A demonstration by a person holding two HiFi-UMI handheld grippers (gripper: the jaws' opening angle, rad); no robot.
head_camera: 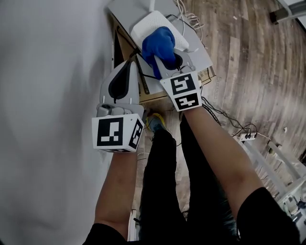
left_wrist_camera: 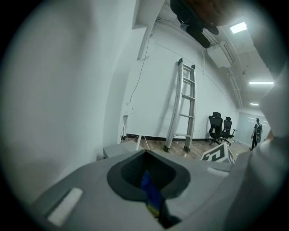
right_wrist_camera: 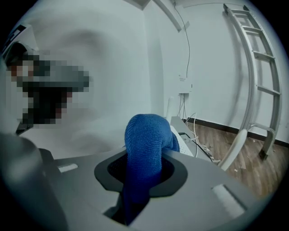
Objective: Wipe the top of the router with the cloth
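The white router lies on top of a stack by the wall, its antenna standing up. The blue cloth is bunched over the router's near end. My right gripper is shut on the blue cloth, which bulges up out of the jaws and hides most of the router. My left gripper hovers to the left of the router, close to the wall, jaws shut with nothing held. Through the gap I glimpse a blue and yellow sliver.
A grey flat box and a cardboard box sit under the router. The white wall is tight on the left. Cables and a power strip lie on the wood floor. A ladder and office chairs stand farther off.
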